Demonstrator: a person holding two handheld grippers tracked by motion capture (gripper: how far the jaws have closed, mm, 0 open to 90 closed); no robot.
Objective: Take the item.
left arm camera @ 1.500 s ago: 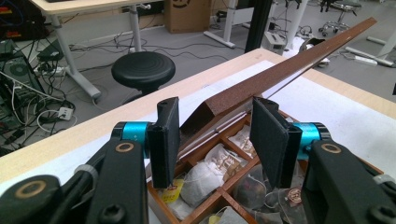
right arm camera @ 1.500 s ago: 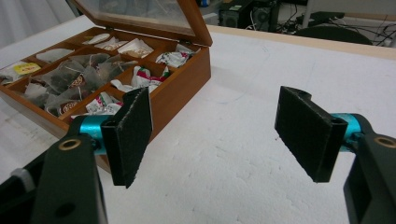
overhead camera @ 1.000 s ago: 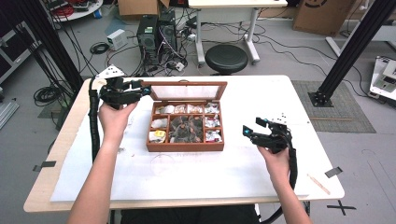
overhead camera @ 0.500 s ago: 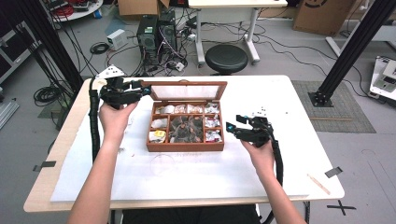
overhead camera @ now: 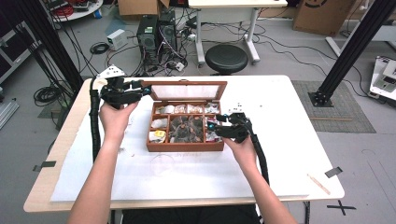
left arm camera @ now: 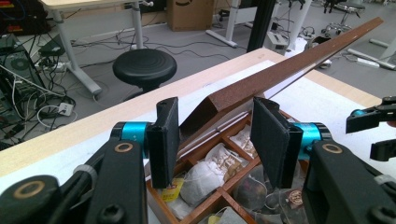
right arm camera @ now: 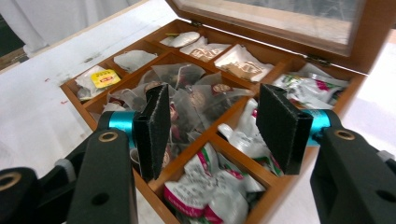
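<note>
Currently we see the wooden tea box point(overhead camera: 186, 125) mid-table, lid point(overhead camera: 188, 90) propped up at the far side; left gripper point(overhead camera: 143, 90) sits at the lid's far-left corner, right gripper point(overhead camera: 214, 129) over the box's right compartments.

High view gives the overall layout but not the jaw contact; left gripper view shows the lid's corner point(left arm camera: 219, 100) lying between the jaws, jaws spread, neither pad visibly pressing the wood; it also catches the right gripper point(left arm camera: 371, 133) at its right edge; right gripper view shows the contents: tea bags point(right arm camera: 201, 100) in the middle compartment, green-and-pink sachets point(right arm camera: 210, 186) in the near one, a yellow-tagged bag point(right arm camera: 105, 78) at far left; jaws spread there too, holding nothing, hanging above the divider between middle and right compartments.

Against the frame one second back: right gripper has come in from the bare table right of the box to its right edge; left gripper and lid look unchanged.

Pose: left forearm point(overhead camera: 95, 186) reaches far and slightly right, gripper pointing right at the lid; right forearm point(overhead camera: 264, 196) angles left, gripper pointing left over the box.
</note>
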